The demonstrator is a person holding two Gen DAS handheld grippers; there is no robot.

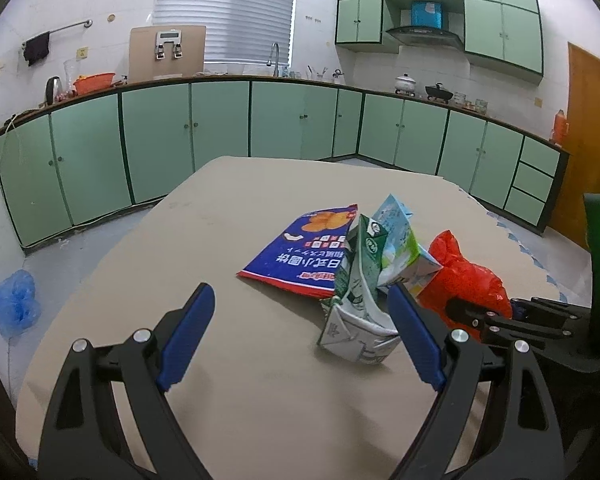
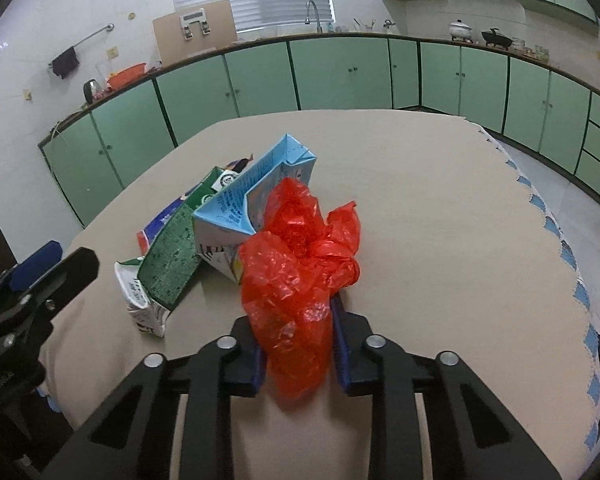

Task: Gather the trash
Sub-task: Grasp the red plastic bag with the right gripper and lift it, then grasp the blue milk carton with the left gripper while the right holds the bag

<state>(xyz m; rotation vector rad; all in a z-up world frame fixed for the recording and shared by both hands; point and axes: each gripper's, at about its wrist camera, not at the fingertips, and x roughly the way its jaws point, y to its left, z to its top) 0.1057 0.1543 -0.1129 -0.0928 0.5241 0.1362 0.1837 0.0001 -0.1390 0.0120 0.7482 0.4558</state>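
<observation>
The right gripper (image 2: 298, 344) fingers clamp the crumpled red plastic bag (image 2: 300, 264) (just right of the cartons), while the left gripper (image 1: 300, 336) fingers stand apart beside the flattened green-and-white milk carton (image 1: 358, 304).

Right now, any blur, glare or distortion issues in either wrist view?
Left wrist: strong fisheye bending of the counter line, dark vignette corners, sharp cartons, soft shadows on the table, window blinds washed out. Right wrist: same curvature, no motion blur, mild sheen on the red plastic bag in the right gripper; cool, flat light in both.
</observation>
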